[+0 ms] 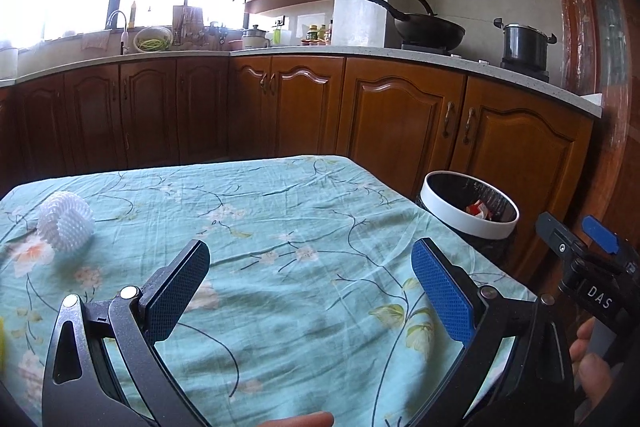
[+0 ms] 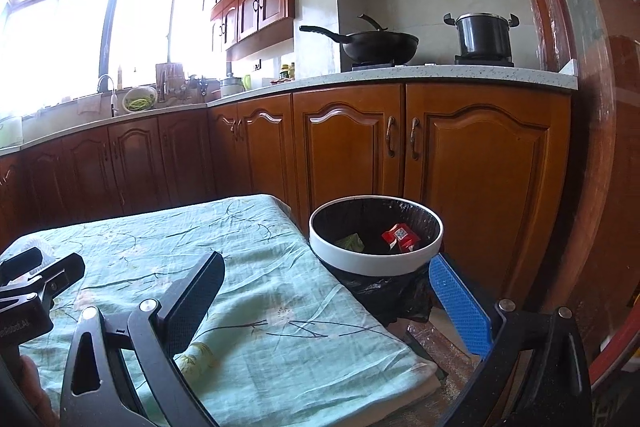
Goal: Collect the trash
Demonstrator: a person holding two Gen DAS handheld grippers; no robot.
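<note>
White foam net (image 1: 66, 226) lies on its side at the tabletop (image 1: 304, 211) far-left area, open end toward the camera and slightly right, long axis running roughly left-right. Left claw (image 1: 310, 291) released, nothing between its fingers, hovering over the floral cloth; net sits ahead and well left of it, apart. Right claw (image 2: 340, 291) also released, empty, at the tabletop's right edge, just before the bin (image 2: 376, 259). Bin stands beside the tabletop, black liner inside, holding 1 red wrapper (image 2: 400, 235) and 1 green scrap (image 2: 351, 242).
</note>
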